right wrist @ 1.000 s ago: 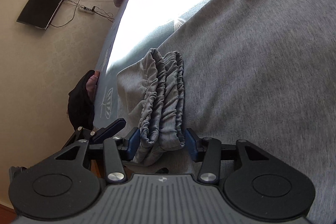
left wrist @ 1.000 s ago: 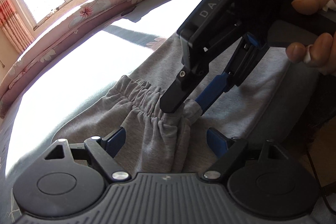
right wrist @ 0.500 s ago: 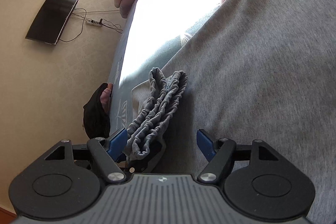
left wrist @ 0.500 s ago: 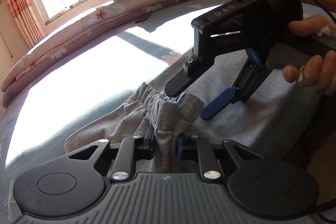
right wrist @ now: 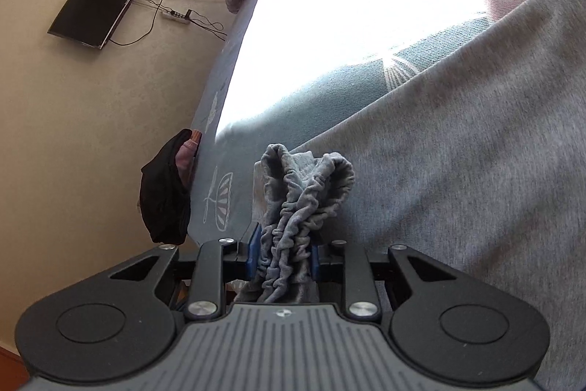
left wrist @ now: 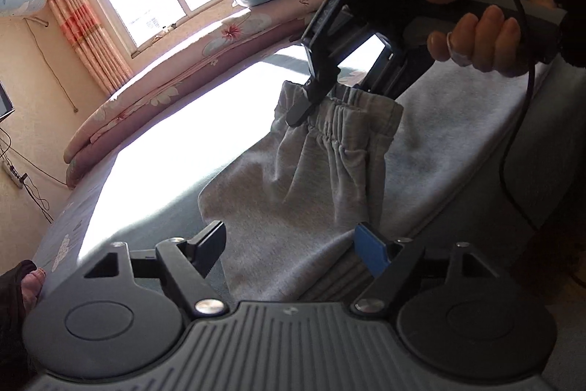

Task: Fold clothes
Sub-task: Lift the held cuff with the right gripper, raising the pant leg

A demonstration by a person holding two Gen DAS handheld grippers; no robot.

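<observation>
Half a second ago clamped on the bunched waistband [left wrist: 344, 120], the left gripper [left wrist: 293, 250] now spread wide, just released, fabric merely lying between. Right gripper [right wrist: 285, 253], open then, just clenched on that elastic hem, lifting it off the bed [left wrist: 154, 193]. Grey trousers [right wrist: 457, 141] draped below.
</observation>
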